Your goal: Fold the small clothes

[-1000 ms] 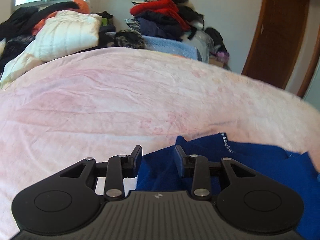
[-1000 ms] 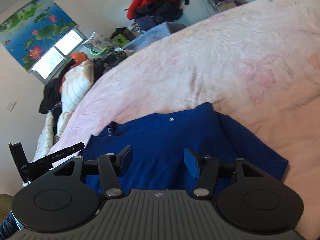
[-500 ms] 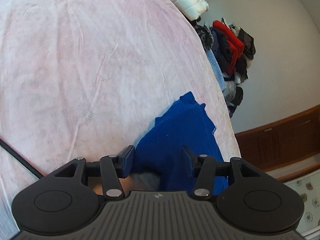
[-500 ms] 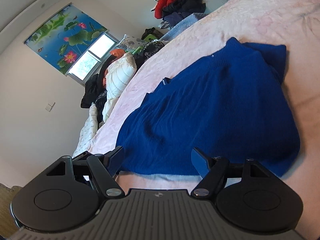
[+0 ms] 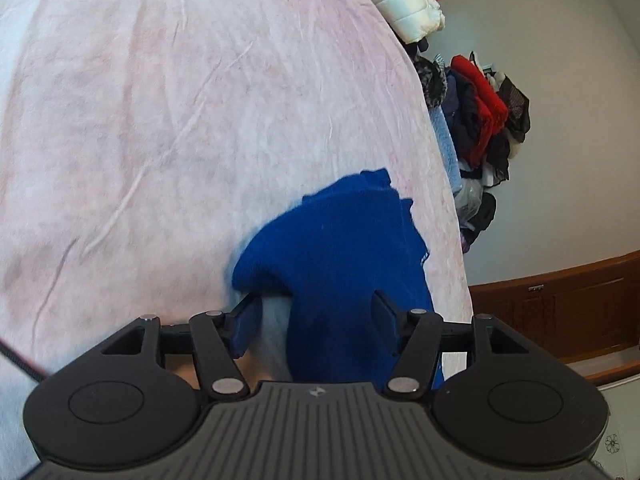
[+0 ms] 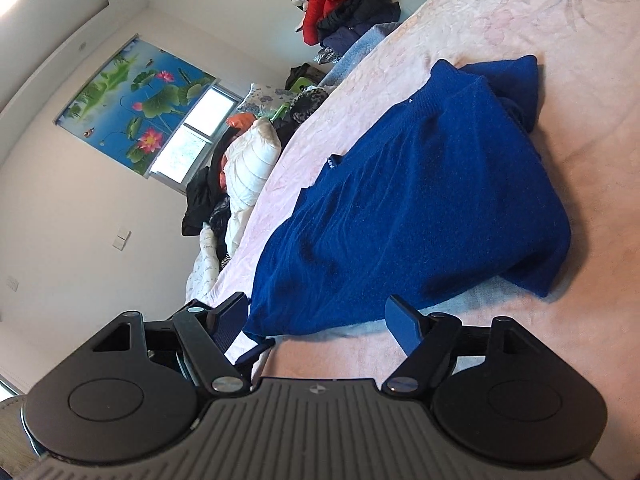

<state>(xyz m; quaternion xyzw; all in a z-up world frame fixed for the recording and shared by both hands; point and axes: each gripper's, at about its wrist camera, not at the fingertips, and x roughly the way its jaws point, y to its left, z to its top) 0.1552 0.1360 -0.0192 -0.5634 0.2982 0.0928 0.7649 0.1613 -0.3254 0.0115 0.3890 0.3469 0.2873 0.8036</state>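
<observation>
Already we see risk at the near hem. Our left gripper [image 5: 316, 314] is opening, jaws about half apart, with a fold of the deep-blue knitted sweater [image 5: 340, 256] between them but no pad pressing on it. Our right gripper [image 6: 316, 316] stands wide, holding nothing, the sweater [image 6: 412, 208] hem just ahead of its tips. The garment lies rumpled at lower centre of the left view, mid-frame in the right, on the pale pink crinkled bedspread [image 5: 168, 120]. We judge a pinch could catch only one layer, or the bedspread too, and drag the fold crooked. Knit looks soft, thick, limp; a doubled sleeve bulges at upper right. Bedspread is thin and creased.
</observation>
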